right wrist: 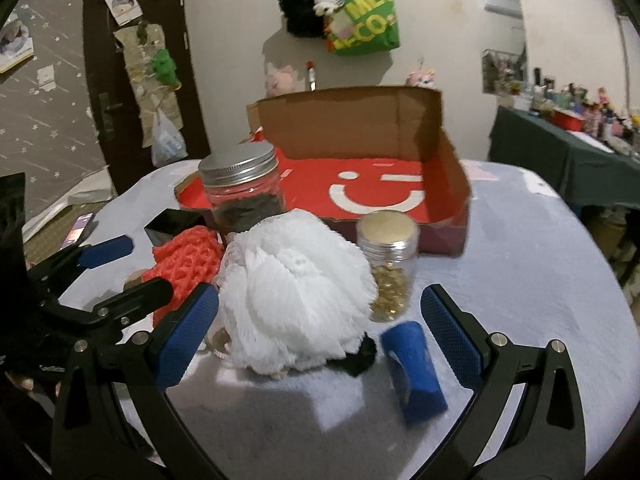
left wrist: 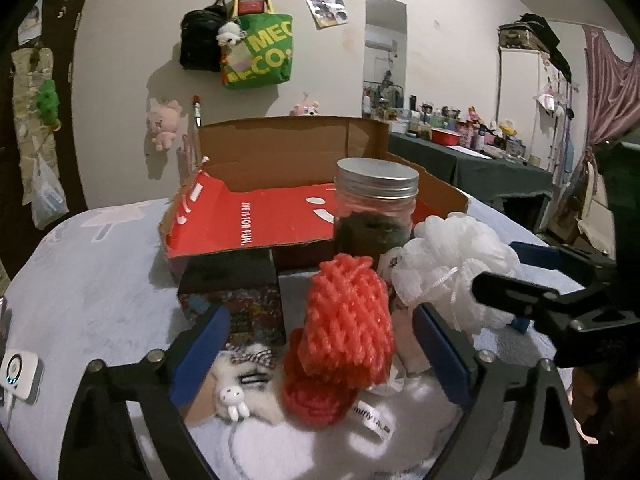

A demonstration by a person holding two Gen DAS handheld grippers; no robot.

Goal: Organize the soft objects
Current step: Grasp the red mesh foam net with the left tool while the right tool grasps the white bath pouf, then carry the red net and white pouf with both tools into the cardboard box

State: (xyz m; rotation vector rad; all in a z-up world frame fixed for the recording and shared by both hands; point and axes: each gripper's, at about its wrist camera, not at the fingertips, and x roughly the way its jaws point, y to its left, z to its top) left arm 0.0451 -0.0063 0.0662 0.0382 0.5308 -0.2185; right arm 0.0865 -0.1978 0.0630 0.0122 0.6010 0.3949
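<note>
In the left wrist view the left gripper (left wrist: 320, 344) is seen with its blue pads spread wide at lower centre; the red foam net (left wrist: 344, 320) stands between them, no pad visibly pressing on it; a small white plush (left wrist: 236, 396) lies at lower left. In the right wrist view the right gripper (right wrist: 320, 336) is held agape, gripping nothing; the white mesh pouf (right wrist: 296, 292) is framed at centre, before the open cardboard box (right wrist: 384, 196); a blue roll (right wrist: 412, 368) lies at lower right.

White mesh puff (right wrist: 296, 292), red foam netting (left wrist: 344, 316), brushed-metal jar lid (left wrist: 376, 178), matt cardboard box (right wrist: 348, 124)
</note>
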